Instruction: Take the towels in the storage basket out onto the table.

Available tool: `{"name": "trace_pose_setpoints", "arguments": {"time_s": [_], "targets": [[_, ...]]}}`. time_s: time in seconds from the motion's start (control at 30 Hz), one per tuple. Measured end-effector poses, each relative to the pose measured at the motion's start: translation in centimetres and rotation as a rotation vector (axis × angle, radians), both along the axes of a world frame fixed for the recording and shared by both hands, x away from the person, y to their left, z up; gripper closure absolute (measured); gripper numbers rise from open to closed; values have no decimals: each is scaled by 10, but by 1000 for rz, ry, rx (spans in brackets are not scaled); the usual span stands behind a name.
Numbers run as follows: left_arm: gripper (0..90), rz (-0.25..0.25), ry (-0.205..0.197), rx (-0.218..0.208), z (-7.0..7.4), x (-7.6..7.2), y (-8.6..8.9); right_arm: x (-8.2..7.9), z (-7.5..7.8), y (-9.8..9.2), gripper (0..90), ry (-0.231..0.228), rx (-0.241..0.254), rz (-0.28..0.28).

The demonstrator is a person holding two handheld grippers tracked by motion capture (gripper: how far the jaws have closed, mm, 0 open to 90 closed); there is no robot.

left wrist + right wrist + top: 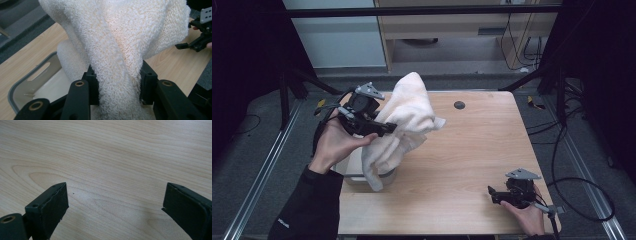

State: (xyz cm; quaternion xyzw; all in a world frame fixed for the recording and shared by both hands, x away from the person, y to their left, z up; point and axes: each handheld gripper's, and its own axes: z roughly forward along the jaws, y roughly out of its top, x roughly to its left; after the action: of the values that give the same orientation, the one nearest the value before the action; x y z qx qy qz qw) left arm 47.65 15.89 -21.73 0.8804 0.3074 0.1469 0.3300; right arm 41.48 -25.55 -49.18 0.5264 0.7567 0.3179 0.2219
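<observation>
White towel [404, 122] hangs pinched in raised left tongs [384, 129] over the table.

Cream-white terry cloth towel [125, 37]: soft, looped pile, fuzzy and matt, thick folds. Light wood-grain table [105, 157]: smooth laminate-looking top w/ faint sheen, fine grain lines. Pale beige plastic bin w/ grey rim [27, 82]: smooth, slightly glossy inside. Left hand-held gripper [117, 87]: black matt plastic-looking links w/ brass-coloured rivets, plain dark pads. Right hand-held gripper [115, 202]: same black matt finish, pads [53, 207] look rubbery, a bit scuffed at edges. Grey three-cornered plate [522, 174] on top: flat, dull metal look. Floor [257, 150]: dark grey carpet, rough texture.
</observation>
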Motion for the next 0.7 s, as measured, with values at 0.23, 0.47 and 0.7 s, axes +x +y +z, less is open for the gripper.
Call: {"name": "trace_pose_setpoints", "arguments": {"time_s": [0.23, 0.47, 0.7], "targets": [[611, -42, -4, 9, 5, -3, -16, 0, 0, 0, 60, 0, 0, 1], [610, -70, -3, 15, 4, -3, -32, -1, 1, -1, 60, -3, -5, 7], [608, -96, 7, 28, -6, 0, -47, -3, 0, -3, 62, -3, 2, -4]]}}
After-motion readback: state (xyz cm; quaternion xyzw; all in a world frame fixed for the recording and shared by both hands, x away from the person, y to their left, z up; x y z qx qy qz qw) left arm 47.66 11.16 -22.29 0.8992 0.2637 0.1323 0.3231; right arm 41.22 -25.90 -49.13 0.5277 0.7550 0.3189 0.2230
